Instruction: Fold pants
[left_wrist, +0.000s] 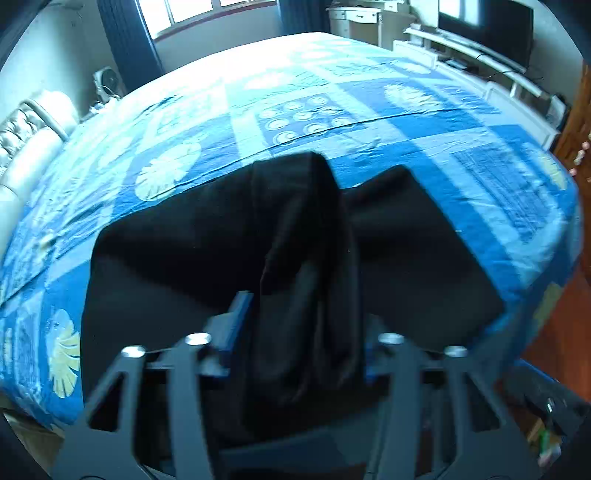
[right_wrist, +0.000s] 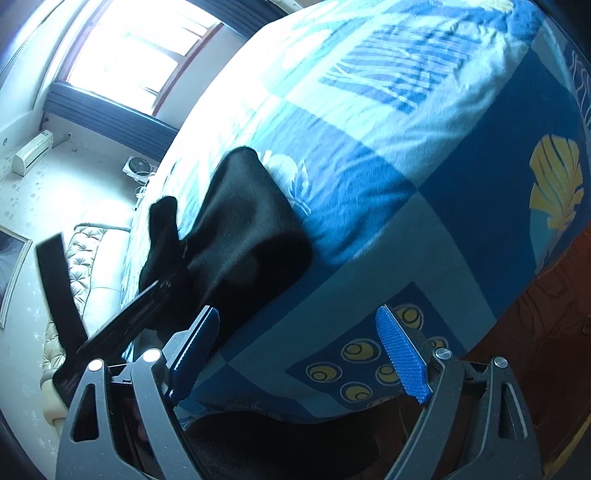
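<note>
Black pants (left_wrist: 184, 258) lie spread on the blue patterned bed cover (left_wrist: 332, 110), near its front edge. A raised fold of the black fabric (left_wrist: 306, 258) stands between the fingers of my left gripper (left_wrist: 303, 310). Its jaws stand apart and the blue left pad (left_wrist: 240, 317) sits beside the fold; the right pad is mostly hidden by cloth. In the right wrist view the pants (right_wrist: 243, 221) lie to the left, with the left gripper's dark body (right_wrist: 147, 299) at them. My right gripper (right_wrist: 298, 312) hangs open over the bed's corner (right_wrist: 369, 258), nothing between its blue pads.
A tufted pale headboard (left_wrist: 22, 147) bounds the bed on the left. A white shelf with a TV (left_wrist: 487, 33) stands beyond the far right side. Reddish wooden floor (left_wrist: 554, 332) lies right of the bed. A window (left_wrist: 184, 14) is behind it.
</note>
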